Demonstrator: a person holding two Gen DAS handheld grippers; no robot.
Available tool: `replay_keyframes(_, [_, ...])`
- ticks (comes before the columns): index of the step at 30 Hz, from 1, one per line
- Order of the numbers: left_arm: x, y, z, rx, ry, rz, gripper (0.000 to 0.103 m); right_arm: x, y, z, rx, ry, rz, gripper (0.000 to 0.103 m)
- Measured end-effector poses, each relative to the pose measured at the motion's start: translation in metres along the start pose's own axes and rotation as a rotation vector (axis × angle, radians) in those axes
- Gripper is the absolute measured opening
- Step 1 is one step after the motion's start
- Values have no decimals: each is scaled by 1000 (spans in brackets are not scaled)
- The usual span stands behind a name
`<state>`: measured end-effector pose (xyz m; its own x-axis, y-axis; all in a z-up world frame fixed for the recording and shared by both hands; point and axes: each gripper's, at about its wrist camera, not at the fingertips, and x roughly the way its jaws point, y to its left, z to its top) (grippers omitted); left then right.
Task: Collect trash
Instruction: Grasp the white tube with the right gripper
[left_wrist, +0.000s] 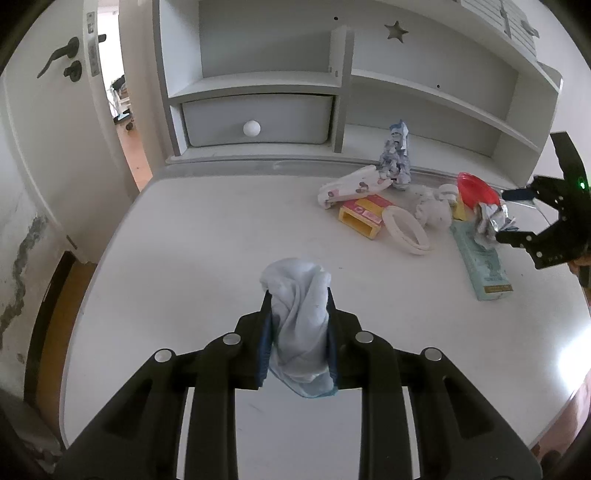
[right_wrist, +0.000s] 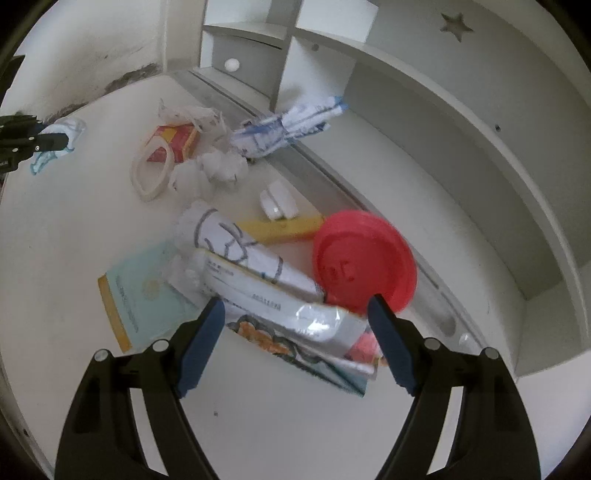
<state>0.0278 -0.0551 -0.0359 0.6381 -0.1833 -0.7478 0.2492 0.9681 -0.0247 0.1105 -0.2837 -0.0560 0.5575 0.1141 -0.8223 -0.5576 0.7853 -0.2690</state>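
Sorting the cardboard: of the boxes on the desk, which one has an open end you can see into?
The red-and-yellow box beside the white ring; the pale green box lies flat, closed.

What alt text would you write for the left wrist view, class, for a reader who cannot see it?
The left gripper is shut on a crumpled pale blue cloth above a white desk. Further back lies a heap of litter: a yellow carton, a white ring, a red lid. The right gripper reaches in open.
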Motion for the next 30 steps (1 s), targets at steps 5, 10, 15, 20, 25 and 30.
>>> replay_keyframes(5, [0,3,1,-3,5,1,23,6,0,6,-10,14,17,69])
replay_keyframes(10, [0,6,4,-6,7,7,23,4,-10,8,47,9,75,32])
replay_keyframes(15, [-1,5,5,-7,1,4,24,4,-15,1,74,10,72,28])
replay_keyframes(20, [2,0,4,5,9,-11,24,-1,-17,-8,112,9,79,28])
replay_keyframes(25, [1,1,4,9,7,-13,25,-8,-12,-22,108,26,35,28])
replay_keyframes(30, [2,1,4,10,9,-25,25,-17,-17,-33,175,-5,24,20])
